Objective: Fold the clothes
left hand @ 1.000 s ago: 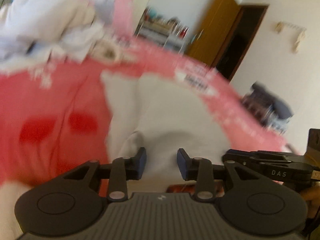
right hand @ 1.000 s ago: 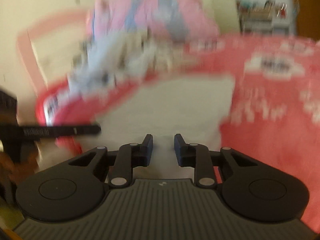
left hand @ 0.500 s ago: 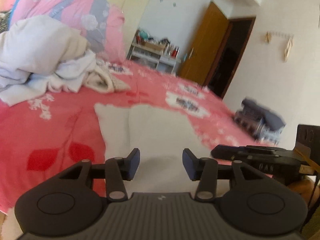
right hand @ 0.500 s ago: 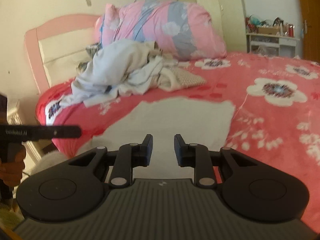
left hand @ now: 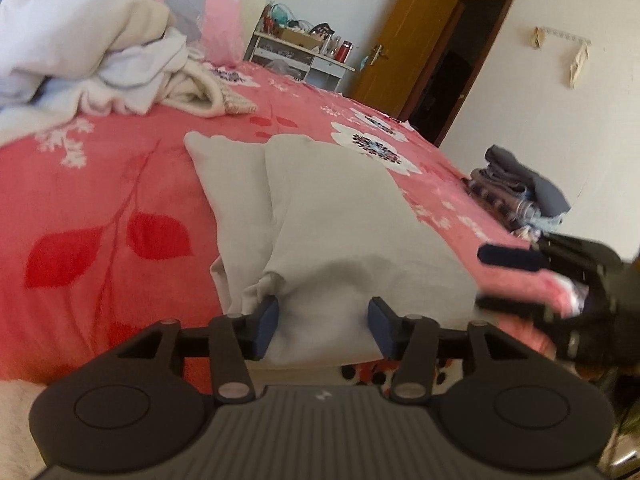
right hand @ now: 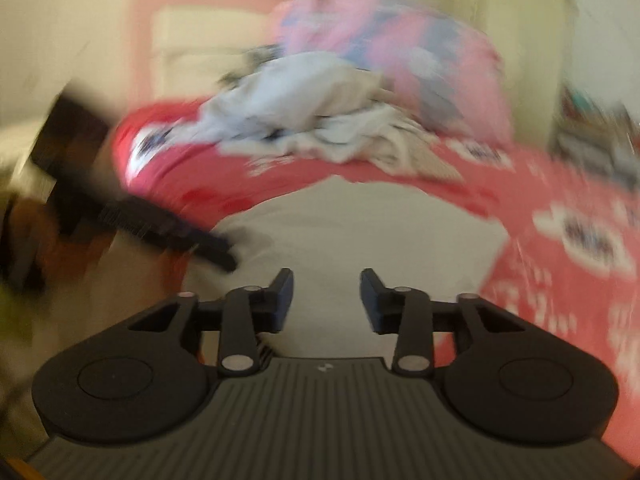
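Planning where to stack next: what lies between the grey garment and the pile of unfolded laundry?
Left wrist view: only bare red floral bedspread between grey garment and laundry pile.

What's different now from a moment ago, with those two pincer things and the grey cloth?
Both sets of jaws are opening wider: the left gripper and the right gripper now stand apart over the folded grey garment, gripping nothing. The garment and the heap of unfolded clothes lie as before.

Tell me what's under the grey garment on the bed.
The grey garment lies folded on the red floral bedspread, its own lower layer showing along the left edge. Its near end hangs over the bed edge. Anything beneath its middle is covered.
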Motion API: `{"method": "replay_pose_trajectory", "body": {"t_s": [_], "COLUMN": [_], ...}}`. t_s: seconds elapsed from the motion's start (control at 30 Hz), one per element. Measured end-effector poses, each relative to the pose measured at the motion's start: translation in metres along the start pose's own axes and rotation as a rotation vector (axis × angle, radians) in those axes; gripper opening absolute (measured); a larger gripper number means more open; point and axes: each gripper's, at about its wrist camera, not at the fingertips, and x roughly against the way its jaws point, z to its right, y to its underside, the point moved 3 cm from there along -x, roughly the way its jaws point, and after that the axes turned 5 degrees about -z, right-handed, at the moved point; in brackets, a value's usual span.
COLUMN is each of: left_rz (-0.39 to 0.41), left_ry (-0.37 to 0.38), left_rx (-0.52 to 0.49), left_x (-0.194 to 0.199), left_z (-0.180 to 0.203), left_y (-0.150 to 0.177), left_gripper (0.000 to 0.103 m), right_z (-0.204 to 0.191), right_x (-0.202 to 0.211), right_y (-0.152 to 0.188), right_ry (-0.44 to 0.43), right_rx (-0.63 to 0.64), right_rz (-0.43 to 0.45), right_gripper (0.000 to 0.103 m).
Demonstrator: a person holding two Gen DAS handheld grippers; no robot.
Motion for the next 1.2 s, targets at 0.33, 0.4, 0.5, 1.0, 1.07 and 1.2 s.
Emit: {"method": "replay_pose_trajectory", "body": {"t_s": [0.33, 0.4, 0.5, 1.0, 1.07, 1.2], "left_rz": [0.049, 0.036, 0.035, -0.029, -0.032, -0.043], "left_ry": [-0.127, -0.141, -0.165, -0.272, -0.279, -0.291], "left_rx": [-0.26, -0.358, -0.44, -1.051, -1.073, -1.088], "left_x": [0.032, 0.034, 0.03, -0.02, -0.024, -0.032], "left_z": [0.025, 0.036, 0.047, 0.083, 0.082, 0.079], "left_y": [0.003, 0.008, 0.012, 0.043, 0.04, 0.032], "left_gripper": [0.061, 0.062, 0.064, 0.068, 0.066, 0.034], "right_z": [-0.051, -0.051, -0.055, -0.01, 0.013, 0.048], "right_x": [-0.027, -0.028, -0.038, -0.049, -0.053, -0.06], "right_y": [0.012, 0.014, 0.016, -0.012, -0.017, -0.016], "right_ry": [0.095, 0.106, 0.141, -0.094, -0.188, -0.329], "right_rx": [0.547, 0.568, 0.649, 0.294, 0.127, -0.109], "right_rz": [-0.094, -0.099, -0.122, -0.214, -0.231, -0.241], "right_gripper": [0.049, 0.049, 0.049, 0.027, 0.027, 0.026]}}
